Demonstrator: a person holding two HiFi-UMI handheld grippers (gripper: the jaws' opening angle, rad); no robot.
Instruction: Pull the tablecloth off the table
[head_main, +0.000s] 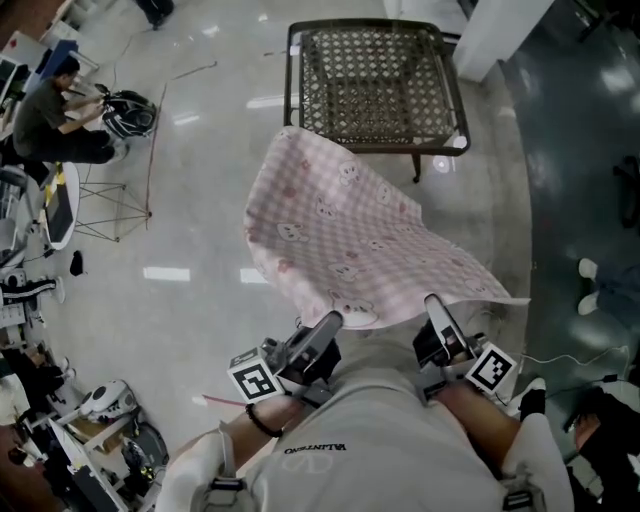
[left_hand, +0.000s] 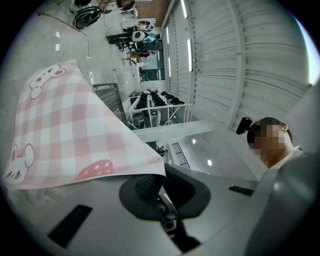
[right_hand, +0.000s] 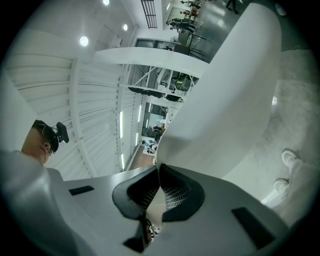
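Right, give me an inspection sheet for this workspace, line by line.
Surface: dark-framed woven-mesh table, top bare.
Job's things: pink checked bunny-print tablecloth, held up in the air in front of the table; whether its far edge touches the rim cannot be told.
Clutter: piled gear on the floor at lower left.
Grippers: left tool and right tool each shut on the tablecloth's near edge.
Cables: thin white cable on the floor at right; thin red cord at left.
Surroundings: glossy grey floor; seated person at upper left; white shoes at right.
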